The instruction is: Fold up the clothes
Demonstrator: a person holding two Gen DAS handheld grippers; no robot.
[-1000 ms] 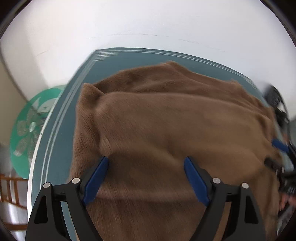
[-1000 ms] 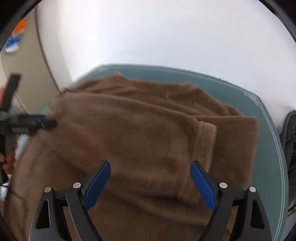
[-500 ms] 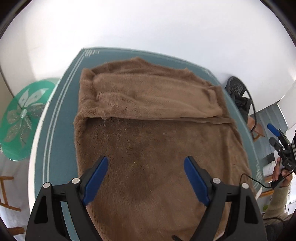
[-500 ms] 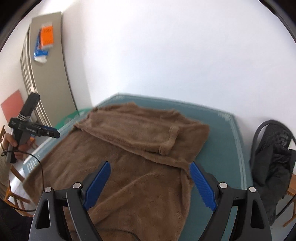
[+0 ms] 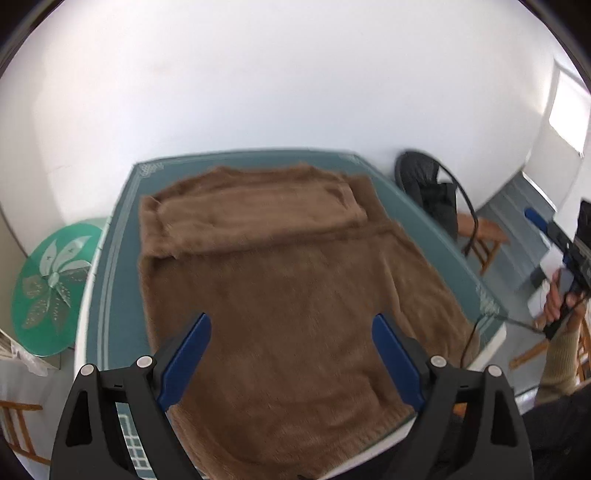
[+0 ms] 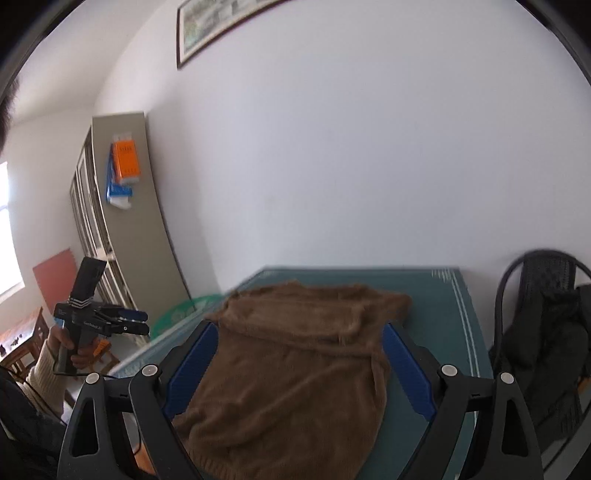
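Both wrist views look down, somewhat blurred, sharing the brown garment [image 5: 291,280] [image 6: 295,354].

A teal table [image 5: 110,254] with pale border lines occupies the centre of the left wrist view. At the left edge of that frame stands a round green glass side table [image 5: 51,284] with a white flower pattern. A black chair [image 6: 546,332] draped with dark clothing sits at the lower right of the right wrist view. At its left stands a grey cabinet [image 6: 122,206] bearing an orange box [image 6: 126,158]. A framed picture [image 6: 218,22] hangs at the upper centre on the white wall [image 6: 332,147].
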